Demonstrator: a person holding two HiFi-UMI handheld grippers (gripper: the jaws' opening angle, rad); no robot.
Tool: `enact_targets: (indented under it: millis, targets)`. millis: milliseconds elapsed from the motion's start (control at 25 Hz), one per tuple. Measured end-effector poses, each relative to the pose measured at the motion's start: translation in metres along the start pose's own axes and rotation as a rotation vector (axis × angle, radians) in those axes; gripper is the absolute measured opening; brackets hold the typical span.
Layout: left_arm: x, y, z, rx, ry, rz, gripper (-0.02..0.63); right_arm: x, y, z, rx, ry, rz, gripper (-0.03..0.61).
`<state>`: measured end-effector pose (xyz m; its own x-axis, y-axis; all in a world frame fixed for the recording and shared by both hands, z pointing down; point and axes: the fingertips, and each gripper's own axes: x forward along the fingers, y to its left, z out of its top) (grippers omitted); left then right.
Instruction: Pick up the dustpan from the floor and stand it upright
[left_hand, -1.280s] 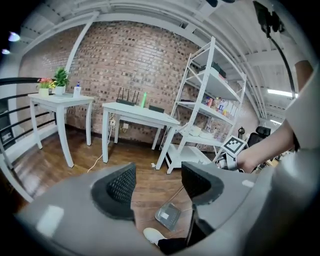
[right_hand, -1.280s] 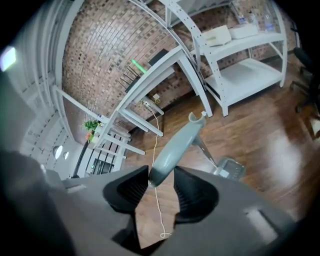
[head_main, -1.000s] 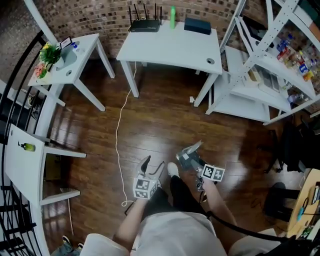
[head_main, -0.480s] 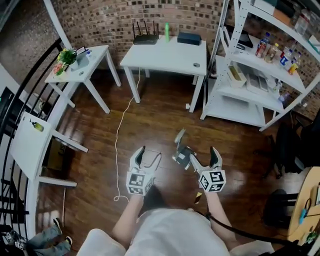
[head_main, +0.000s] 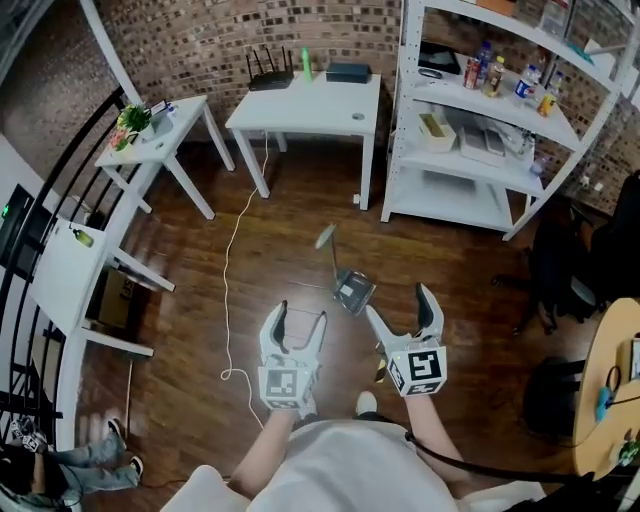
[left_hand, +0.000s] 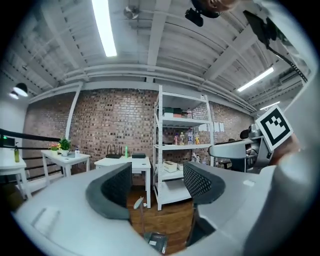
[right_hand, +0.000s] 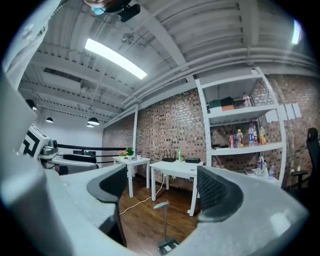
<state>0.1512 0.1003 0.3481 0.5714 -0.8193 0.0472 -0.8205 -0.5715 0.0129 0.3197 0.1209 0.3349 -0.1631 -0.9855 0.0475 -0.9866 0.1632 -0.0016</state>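
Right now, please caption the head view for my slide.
Dustpan stands upright on floor; left tongs and right tongs open.

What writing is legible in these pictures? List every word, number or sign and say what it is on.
No text can be read anywhere.
Bottles on the shelving: labels too small to read.
Dustpan: a pale patch, too small to read.
Left marker cube and right marker cube: black-and-white square patterns only, no letters.

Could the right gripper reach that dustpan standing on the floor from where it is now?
Probably yes. The right gripper has just been opening its jaws, which stand empty; the grey long-handled dustpan stands upright on the brown wooden floor just ahead, with nothing between them.
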Motion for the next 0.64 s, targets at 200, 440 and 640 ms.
enact_targets:
  millis: [200, 440, 640]
  targets:
    - [-0.037, 0.002, 0.012, -0.009, -0.023, 0.000, 0.336, -0.021, 0.030, -0.004, -0.009, 0.039, 0.021, 0.417]
    - [-0.068, 0.021, 0.004, -0.025, -0.007, 0.005, 0.336, -0.025, 0.077, -0.011, -0.026, 0.081, 0.067, 0.417]
    - [-0.093, 0.041, -0.007, -0.051, 0.022, -0.023, 0.336, -0.024, 0.118, -0.022, -0.050, 0.124, 0.095, 0.417]
